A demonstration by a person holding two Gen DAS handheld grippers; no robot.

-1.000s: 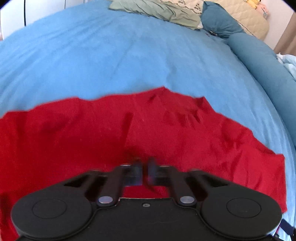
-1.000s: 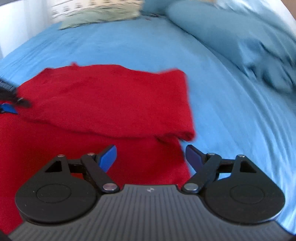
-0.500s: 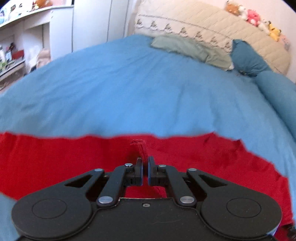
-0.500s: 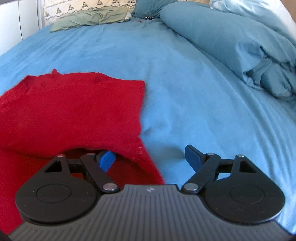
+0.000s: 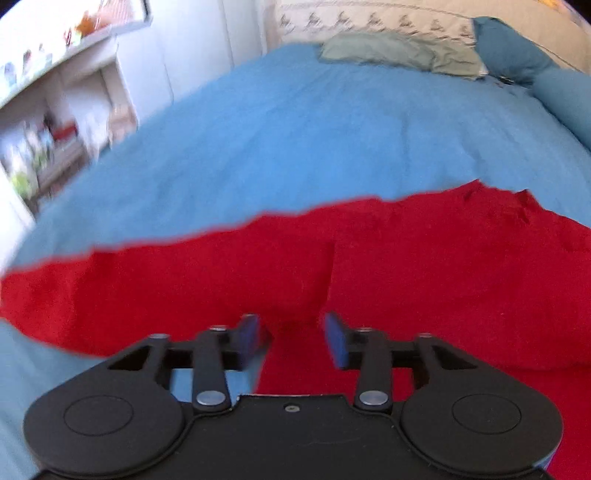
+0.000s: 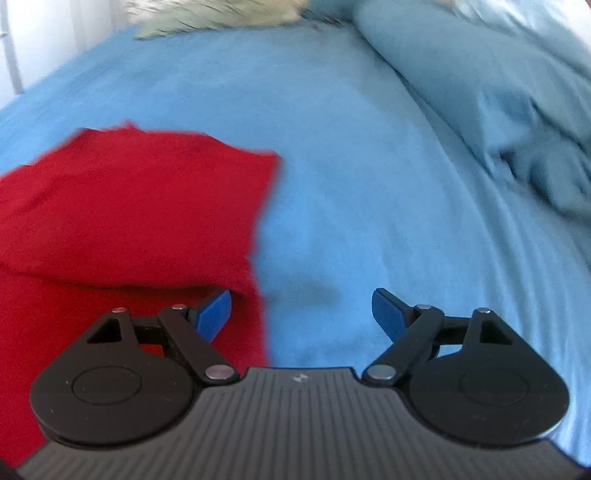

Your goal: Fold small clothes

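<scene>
A red garment [image 5: 369, 266] lies folded over on the blue bed sheet [image 5: 295, 140]. In the left wrist view it spreads across the lower half, with a crease running up from the fingers. My left gripper [image 5: 291, 338] is open and empty just above the red cloth. In the right wrist view the red garment [image 6: 129, 206] fills the left side, its folded upper layer ending at a right edge. My right gripper [image 6: 301, 314] is wide open and empty over that right edge, the left finger [image 6: 214, 314] above the cloth, the right one above the sheet.
A grey-green cloth [image 5: 399, 55] and a beige quilted headboard [image 5: 388, 22] sit at the far end of the bed. A blue duvet [image 6: 498, 103] is bunched along the right side. White shelves [image 5: 55, 110] stand left of the bed.
My left gripper has opened and let go of the pinched red cloth, which now lies flat. The right gripper stayed open and shifted slightly along the garment's right edge.
</scene>
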